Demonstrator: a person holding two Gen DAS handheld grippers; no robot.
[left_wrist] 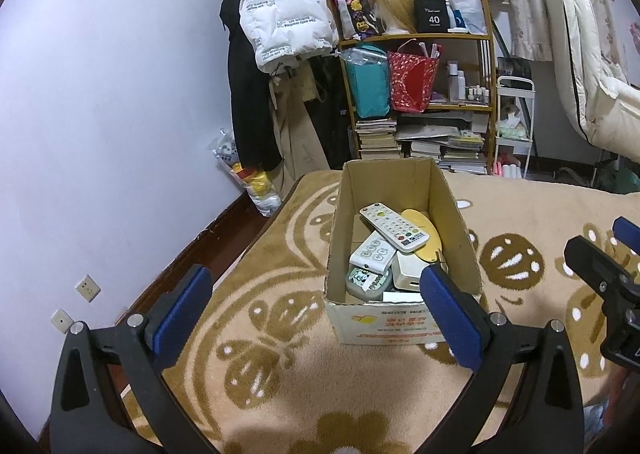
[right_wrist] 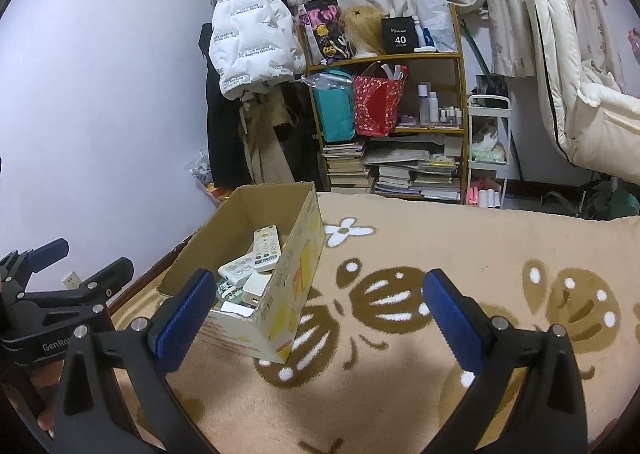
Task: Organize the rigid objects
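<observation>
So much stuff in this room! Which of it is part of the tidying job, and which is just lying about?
Part of the job:
- cardboard box on the blanket
- white remote lying on top inside it
- second remote beneath
- white adapter block
- yellow oval piece
- left gripper and right gripper, both open and empty

Just lying about:
- bookshelf
- white puffer jacket
- red gift bag
- stacked books

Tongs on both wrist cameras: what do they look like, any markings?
Both tongs, left and right, have black angular plastic arms with silver bolts and ribbed blue pads. The right wrist view shows white "GenRo..." lettering, cut off, on the left body.
</observation>
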